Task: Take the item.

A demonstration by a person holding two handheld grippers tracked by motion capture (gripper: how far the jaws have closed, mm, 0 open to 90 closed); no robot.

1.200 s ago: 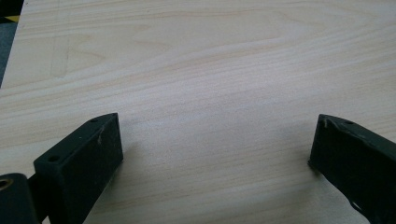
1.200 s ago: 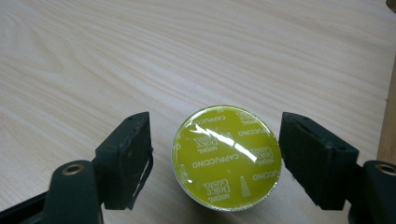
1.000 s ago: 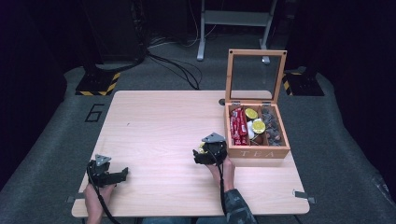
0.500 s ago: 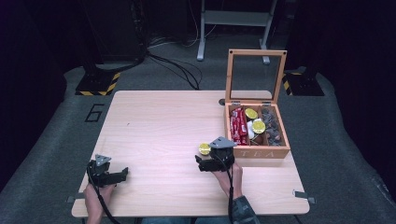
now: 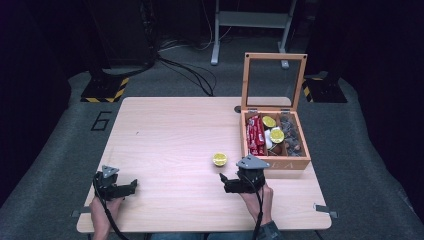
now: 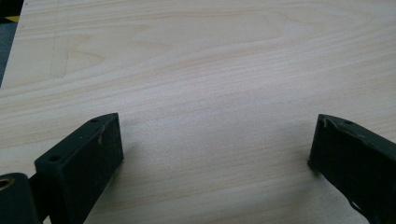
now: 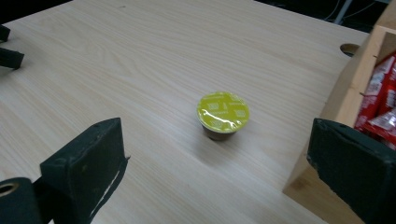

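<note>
— How many capsules were out on the table?

— One yellow-lidded capsule stood alone, at 9 o'clock from the open wooden box; two more lay inside beside red packets. Its lid print was unreadable.

— And the grippers?

— Two, each in one hand at the near edge. The right gripper sat at 5 o'clock from the capsule, jaws wide; the left gripper rested far left, also spread, holding nothing.

a: the pale wooden table looks smooth and matt, its grain plain.
b: the small capsule's yellow foil lid is glossy and crinkled. the orange-brown wooden box has a clear glazed lid.
</note>
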